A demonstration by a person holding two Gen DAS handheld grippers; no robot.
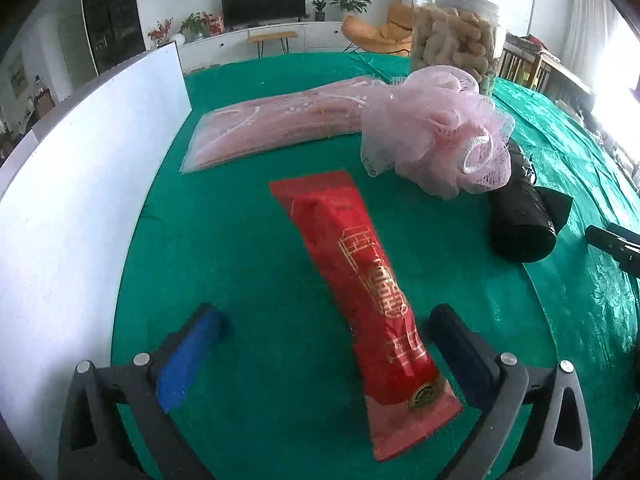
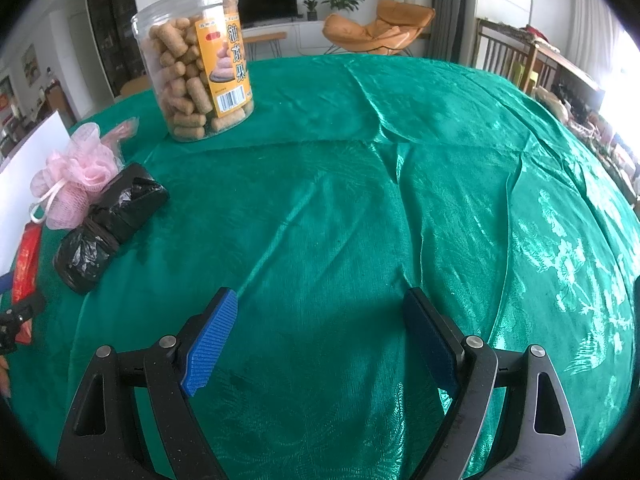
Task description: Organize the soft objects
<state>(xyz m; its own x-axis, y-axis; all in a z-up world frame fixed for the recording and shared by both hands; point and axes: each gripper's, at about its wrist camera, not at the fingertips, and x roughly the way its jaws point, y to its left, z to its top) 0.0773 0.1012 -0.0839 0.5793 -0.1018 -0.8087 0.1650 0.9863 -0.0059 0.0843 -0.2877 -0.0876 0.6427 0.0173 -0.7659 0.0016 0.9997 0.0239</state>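
Observation:
A red packet with gold print lies lengthwise on the green cloth. Its near end sits between the fingers of my left gripper, which stands wide open. The packet is close to the right pad and far from the left pad. Beyond it lie a flat pink packet, a pink mesh bath pouf and a black roll of plastic bags. My right gripper hangs open over bare green cloth with nothing between its fingers. From there the pouf and black roll lie far left.
A white board stands upright along the left side of the table. A clear jar of snack sticks stands at the back. The green cloth is wrinkled across the middle and right. A room with a chair and TV lies beyond.

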